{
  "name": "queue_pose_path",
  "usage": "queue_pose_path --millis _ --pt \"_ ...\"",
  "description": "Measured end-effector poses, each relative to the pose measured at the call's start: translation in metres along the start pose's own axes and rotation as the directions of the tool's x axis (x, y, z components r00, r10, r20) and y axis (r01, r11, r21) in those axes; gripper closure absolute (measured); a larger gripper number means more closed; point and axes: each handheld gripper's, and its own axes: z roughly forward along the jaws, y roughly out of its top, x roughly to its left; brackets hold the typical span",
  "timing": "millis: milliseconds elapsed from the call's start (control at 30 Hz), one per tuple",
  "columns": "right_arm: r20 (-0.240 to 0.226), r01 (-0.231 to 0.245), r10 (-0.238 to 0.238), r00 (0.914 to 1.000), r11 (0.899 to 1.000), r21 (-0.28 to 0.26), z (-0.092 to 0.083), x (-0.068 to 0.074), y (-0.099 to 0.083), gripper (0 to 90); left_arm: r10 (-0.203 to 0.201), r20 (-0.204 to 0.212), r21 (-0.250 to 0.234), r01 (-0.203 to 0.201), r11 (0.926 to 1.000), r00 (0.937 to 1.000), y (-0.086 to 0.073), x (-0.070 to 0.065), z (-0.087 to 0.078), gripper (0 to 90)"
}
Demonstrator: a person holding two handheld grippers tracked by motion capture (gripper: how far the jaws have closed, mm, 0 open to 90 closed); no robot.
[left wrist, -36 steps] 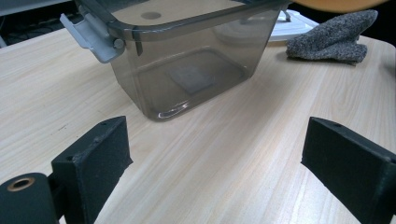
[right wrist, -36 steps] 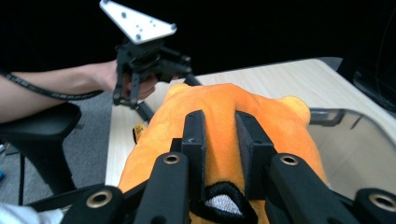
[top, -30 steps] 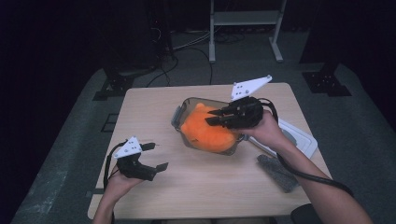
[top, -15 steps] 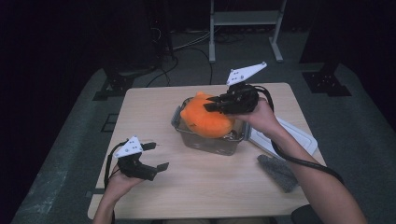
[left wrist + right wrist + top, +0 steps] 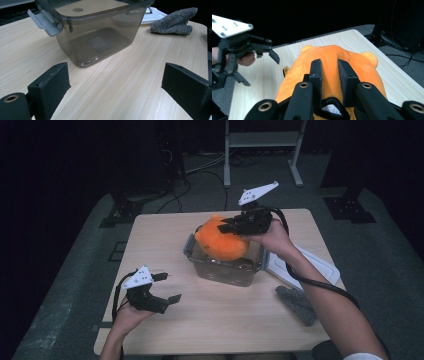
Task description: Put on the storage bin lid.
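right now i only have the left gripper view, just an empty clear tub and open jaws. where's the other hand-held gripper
Observer: The right hand-held gripper is above the clear tub, its jaws pinched on an orange plush toy.
Operator: is the toy inside the tub or out of it
Observer: In the high view its bottom sits at the rim; whether it is fully clear I can't tell.
Operator: does the grip look solid
Observer: The right gripper view shows both pads pressed into a fold of the toy's fur.
Operator: and the tub's lid
Observer: A white lid lies on the table to the right of the tub, beside a grey cloth.
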Motion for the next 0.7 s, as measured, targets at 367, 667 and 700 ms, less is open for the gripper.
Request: queue_pose_path --millis 367,667,700 --pt "0.004 -0.036 0.036 0.9994 0.999 0.019 0.016 -0.017 -0.009 74.5 -0.005 0.001 -0.003 0.005 1.0000 1.0000 -0.001 0.000 -0.001 6.9" --pt "0.010 -0.052 0.051 0.9986 0.998 0.035 0.026 -0.028 -0.019 74.5 -0.005 0.001 -0.003 0.005 1.0000 1.0000 0.000 0.001 -0.001 6.9" --pt "0.011 -0.053 0.052 0.9986 0.998 0.037 0.027 -0.029 -0.020 74.5 -0.006 0.000 -0.004 0.006 1.0000 1.0000 0.000 0.001 -0.001 6.9"
